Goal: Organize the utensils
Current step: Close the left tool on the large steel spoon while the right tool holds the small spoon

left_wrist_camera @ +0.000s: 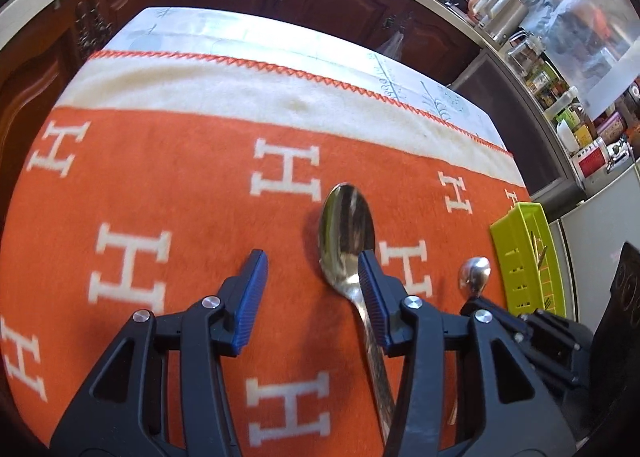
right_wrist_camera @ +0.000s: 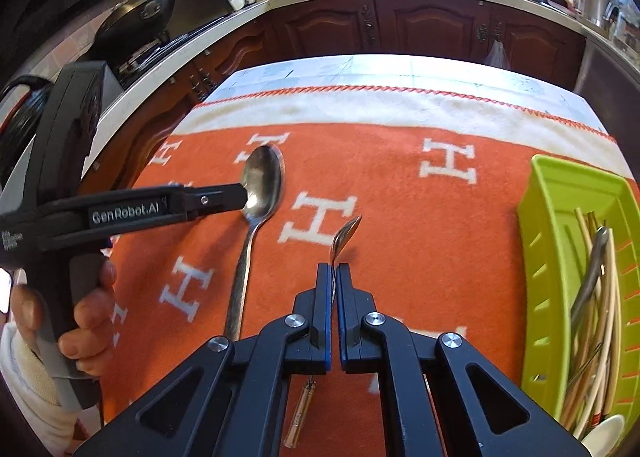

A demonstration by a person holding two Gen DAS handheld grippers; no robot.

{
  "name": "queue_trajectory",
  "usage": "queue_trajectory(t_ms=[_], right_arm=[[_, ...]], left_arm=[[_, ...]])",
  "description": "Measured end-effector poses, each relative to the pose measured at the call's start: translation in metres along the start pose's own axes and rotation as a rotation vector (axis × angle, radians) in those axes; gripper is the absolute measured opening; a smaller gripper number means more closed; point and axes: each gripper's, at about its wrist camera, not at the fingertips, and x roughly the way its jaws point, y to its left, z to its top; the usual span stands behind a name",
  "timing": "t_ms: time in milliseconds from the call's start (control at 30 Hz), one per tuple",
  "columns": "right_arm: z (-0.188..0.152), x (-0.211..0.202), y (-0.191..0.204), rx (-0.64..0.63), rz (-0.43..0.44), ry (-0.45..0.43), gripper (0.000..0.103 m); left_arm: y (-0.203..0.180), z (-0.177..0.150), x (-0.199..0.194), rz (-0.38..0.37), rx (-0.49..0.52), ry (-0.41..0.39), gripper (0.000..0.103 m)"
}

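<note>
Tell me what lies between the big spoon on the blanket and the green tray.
The small spoon, pinched in the shut right gripper, over bare orange blanket; the right wrist view shows it.

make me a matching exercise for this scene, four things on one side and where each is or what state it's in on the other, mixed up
Things:
1. big spoon
2. small spoon
3. green basket
4. left gripper

States:
a. holds chopsticks, at the blanket's right edge
b. lying flat on the orange blanket
c. open, nothing clamped
d. pinched in the right gripper

Pairs: 1-b, 2-d, 3-a, 4-c
</note>
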Motion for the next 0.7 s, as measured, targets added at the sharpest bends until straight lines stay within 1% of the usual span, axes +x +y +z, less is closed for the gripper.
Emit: queue_trajectory(t_ms=[167, 267, 367, 433, 500, 533, 633, 700], right_arm=[[0.016, 0.002, -0.022, 0.071, -0.008, -0.012, 0.002], [0.022, 0.002, -0.033, 0.106, 0.005, -0.016, 0.002], [0.022, 0.004, -0.036, 0.12, 0.019, -0.009, 0.002], [0.021, 0.005, -0.037, 0.126, 0.022, -0.012, 0.002], [0.02, 0.004, -0.038, 0.135, 0.031, -0.015, 0.002], [0.02, 0.003, -0.038, 0.139, 0.032, -0.016, 0.002], [0.019, -0.002, -0.04, 0.147, 0.039, -0.028, 0.002], [0.018, -0.01, -0.04, 0.155, 0.045, -0.041, 0.002]], left_arm=[[-0.007, 0.01, 0.011, -0.008, 0.039, -0.025, 0.043], [-0.014, 0.009, 0.016, -0.005, 0.086, -0.05, 0.043], [-0.023, 0.002, 0.018, 0.011, 0.136, -0.084, 0.043], [-0.026, -0.002, 0.021, -0.001, 0.148, -0.101, 0.03], [-0.027, -0.005, 0.023, -0.031, 0.142, -0.104, 0.004], [-0.029, -0.006, 0.022, -0.056, 0.13, -0.103, 0.003], [-0.041, -0.013, 0.017, -0.005, 0.159, -0.142, 0.002], [-0.047, -0.017, 0.008, -0.023, 0.155, -0.151, 0.001]])
